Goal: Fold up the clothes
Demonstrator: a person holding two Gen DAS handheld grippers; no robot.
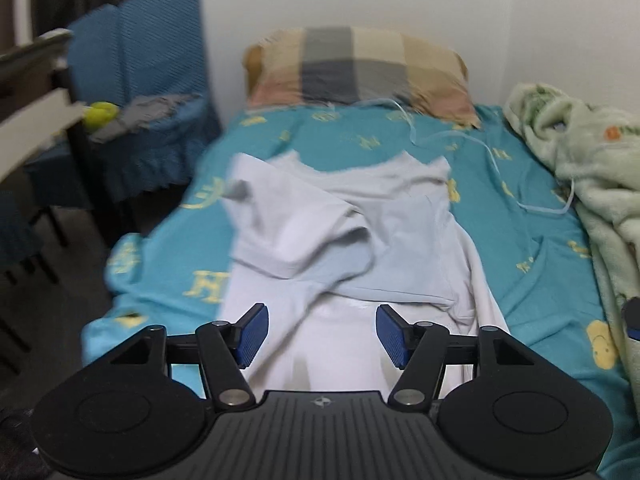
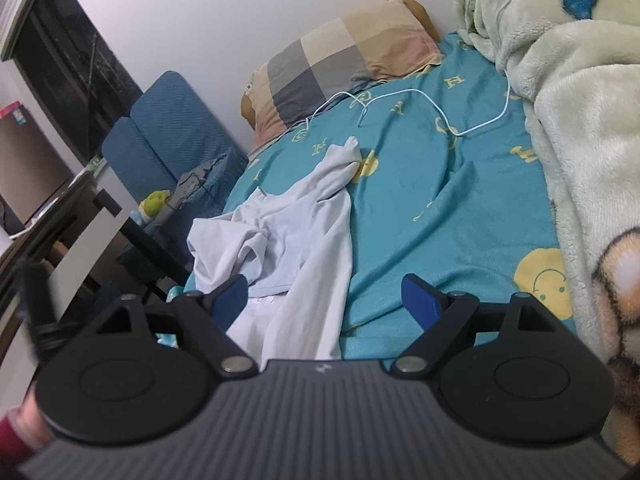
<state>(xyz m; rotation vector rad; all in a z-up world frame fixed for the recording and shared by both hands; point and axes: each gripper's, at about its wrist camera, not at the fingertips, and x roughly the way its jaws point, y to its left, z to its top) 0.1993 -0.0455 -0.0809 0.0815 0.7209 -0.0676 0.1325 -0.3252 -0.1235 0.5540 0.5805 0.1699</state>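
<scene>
A pale white shirt lies spread on the teal bed sheet, one sleeve folded across its chest. My left gripper hovers open over the shirt's lower part, with nothing between its blue pads. In the right wrist view the same shirt lies rumpled at the bed's left edge. My right gripper is open above the shirt's hem and the sheet, its left pad over the cloth and the right one over bare sheet.
A checked pillow lies at the head of the bed. A fluffy green blanket is heaped along the right side. A white cable trails over the sheet. Blue chairs and a table stand left of the bed.
</scene>
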